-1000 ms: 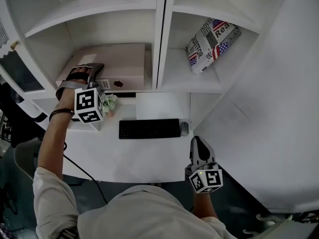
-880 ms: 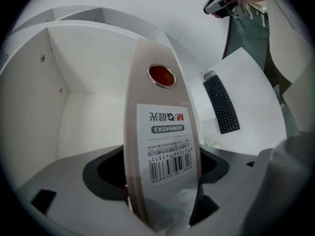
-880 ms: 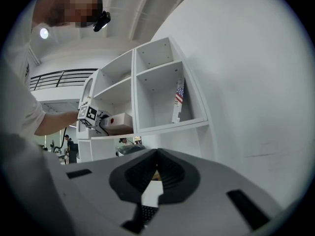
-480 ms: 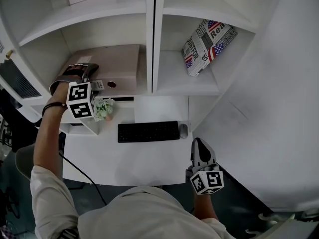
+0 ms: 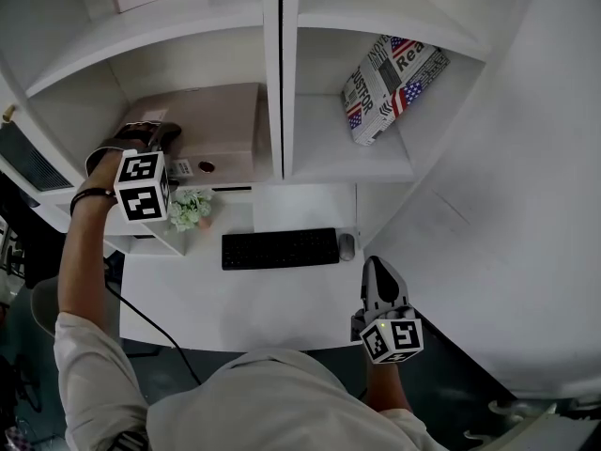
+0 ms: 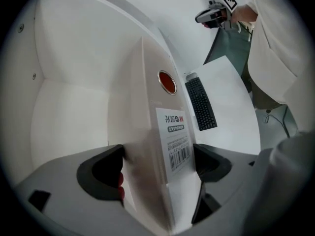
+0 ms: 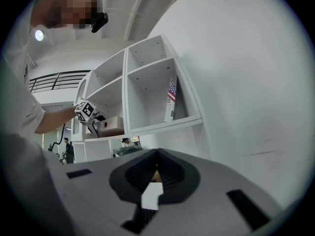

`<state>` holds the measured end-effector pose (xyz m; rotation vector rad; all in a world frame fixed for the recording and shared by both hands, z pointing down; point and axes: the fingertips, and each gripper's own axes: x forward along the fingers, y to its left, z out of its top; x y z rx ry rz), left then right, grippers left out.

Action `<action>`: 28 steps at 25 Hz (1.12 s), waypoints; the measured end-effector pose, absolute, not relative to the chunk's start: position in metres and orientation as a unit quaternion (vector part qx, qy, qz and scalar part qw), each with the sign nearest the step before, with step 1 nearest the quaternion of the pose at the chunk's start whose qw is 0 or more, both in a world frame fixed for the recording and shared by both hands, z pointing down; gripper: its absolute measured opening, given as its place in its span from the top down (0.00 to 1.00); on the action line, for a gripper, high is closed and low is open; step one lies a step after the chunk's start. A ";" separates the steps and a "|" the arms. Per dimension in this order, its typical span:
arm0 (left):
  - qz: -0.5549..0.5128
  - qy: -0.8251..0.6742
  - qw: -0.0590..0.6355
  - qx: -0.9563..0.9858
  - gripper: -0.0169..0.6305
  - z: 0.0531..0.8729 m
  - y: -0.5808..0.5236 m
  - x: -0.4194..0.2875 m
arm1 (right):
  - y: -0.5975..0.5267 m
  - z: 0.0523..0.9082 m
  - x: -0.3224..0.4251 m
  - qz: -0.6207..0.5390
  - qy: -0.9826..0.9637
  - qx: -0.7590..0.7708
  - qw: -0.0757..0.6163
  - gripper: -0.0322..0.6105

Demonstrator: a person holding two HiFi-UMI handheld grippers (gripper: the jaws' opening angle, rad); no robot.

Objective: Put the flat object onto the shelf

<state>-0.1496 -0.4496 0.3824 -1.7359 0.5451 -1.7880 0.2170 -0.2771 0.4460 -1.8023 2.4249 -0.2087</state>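
Flat box (image 5: 214,125) just beside shelf divider (image 5: 271,83)

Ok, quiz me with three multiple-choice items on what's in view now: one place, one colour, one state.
1. Where is the flat box? A on the desk; B in the left shelf compartment; C in the right compartment.
2. Colour of the round dot on its spine? A blue; B red; C green.
3. The right gripper is: A wide open; B shut on the mouse; C shut.
Answers: B, it lies flat inside it; B, the dot shows red; C, its jaws meet.
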 end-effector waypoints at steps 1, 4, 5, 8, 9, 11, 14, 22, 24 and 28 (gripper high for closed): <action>-0.673 0.202 0.289 -0.651 0.32 0.383 -0.449 -0.150 | -0.278 0.446 0.217 -0.069 0.800 -0.594 0.057 0.95; -0.676 0.200 0.283 -0.651 0.32 0.385 -0.448 -0.150 | -0.281 0.446 0.218 -0.070 0.800 -0.593 0.058 0.95; -0.677 0.199 0.281 -0.650 0.32 0.385 -0.448 -0.150 | -0.281 0.447 0.218 -0.070 0.800 -0.593 0.058 0.95; -0.682 0.193 0.278 -0.648 0.32 0.385 -0.447 -0.149 | -0.283 0.448 0.219 -0.073 0.801 -0.592 0.058 0.95; -0.685 0.187 0.271 -0.650 0.32 0.386 -0.445 -0.150 | -0.283 0.449 0.220 -0.074 0.801 -0.591 0.058 0.95; -0.692 0.172 0.249 -0.656 0.32 0.391 -0.439 -0.150 | -0.283 0.449 0.220 -0.076 0.801 -0.591 0.058 0.95; -0.695 0.164 0.236 -0.659 0.32 0.395 -0.437 -0.150 | -0.283 0.450 0.222 -0.077 0.800 -0.592 0.059 0.95; -0.686 0.182 0.248 -0.659 0.32 0.394 -0.441 -0.150 | -0.281 0.452 0.225 -0.078 0.801 -0.591 0.059 0.95; -0.681 0.188 0.255 -0.660 0.32 0.393 -0.440 -0.150 | -0.280 0.451 0.224 -0.077 0.802 -0.589 0.058 0.95; -0.663 0.215 0.269 -0.665 0.32 0.390 -0.439 -0.151 | -0.280 0.447 0.218 -0.073 0.806 -0.584 0.059 0.95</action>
